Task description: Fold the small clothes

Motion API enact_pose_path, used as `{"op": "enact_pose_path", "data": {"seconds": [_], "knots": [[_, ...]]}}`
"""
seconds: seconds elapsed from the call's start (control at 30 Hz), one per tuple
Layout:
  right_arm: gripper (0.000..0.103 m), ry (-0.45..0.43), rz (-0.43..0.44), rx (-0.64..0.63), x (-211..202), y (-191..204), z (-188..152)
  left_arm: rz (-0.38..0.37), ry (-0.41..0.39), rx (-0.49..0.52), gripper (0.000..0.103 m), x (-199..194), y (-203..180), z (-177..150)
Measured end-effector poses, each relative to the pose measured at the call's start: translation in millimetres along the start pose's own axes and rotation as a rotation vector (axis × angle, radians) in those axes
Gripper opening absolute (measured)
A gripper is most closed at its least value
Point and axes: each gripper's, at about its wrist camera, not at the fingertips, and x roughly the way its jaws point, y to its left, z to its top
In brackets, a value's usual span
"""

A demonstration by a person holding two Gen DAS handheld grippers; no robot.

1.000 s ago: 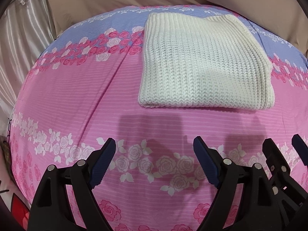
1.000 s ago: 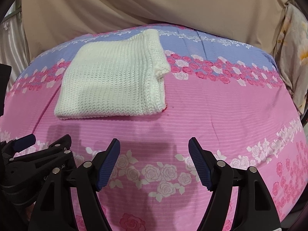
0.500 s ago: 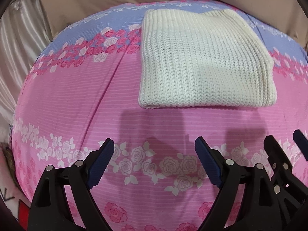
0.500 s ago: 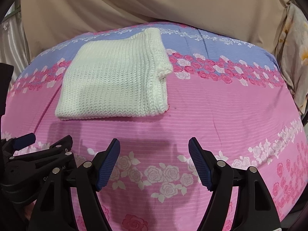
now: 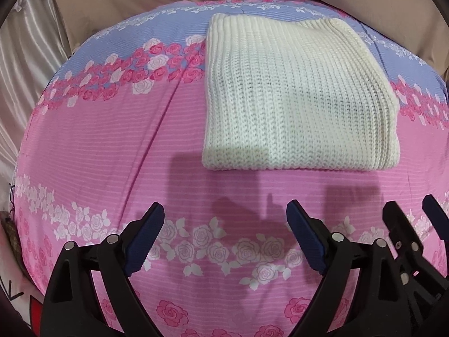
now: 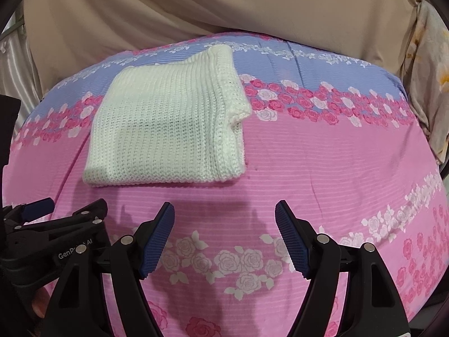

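Left gripper [image 5: 224, 234]: jaws wide apart, just been opening further, nothing between them, over rose-print pink bedspread [image 5: 112, 146]. Cream knit garment [image 5: 297, 104]: folded into flat rectangle, lying on bedspread beyond both grippers, touched by neither. Right gripper [image 6: 224, 238]: jaws apart and empty, just beside left gripper.

A bed [image 5: 92, 151] covered by a pink sheet printed with bands of roses, with a lilac band along its far edge, was seen. A cream knitted garment [image 5: 297, 98], folded into a flat rectangle, was laid directly on it toward the far edge, across the boundary of pink and lilac.
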Motion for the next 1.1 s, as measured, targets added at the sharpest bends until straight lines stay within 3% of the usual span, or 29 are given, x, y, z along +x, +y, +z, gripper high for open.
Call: {"op": "enact_pose_path", "data": {"seconds": [0.6, 0.83, 1.1], "knots": [[0.072, -0.026, -0.022, -0.008, -7, 1, 9, -0.008, -0.012, 0.005, 0.087, -7, -3, 15], [0.072, 0.007, -0.039, -0.001, -9, -7, 14, -0.023, 0.010, 0.025, 0.087, -7, -11, 17], [0.073, 0.030, -0.003, -0.018, -5, -9, 19, 0.019, -0.001, 0.039, 0.087, -10, -15, 23]]}}
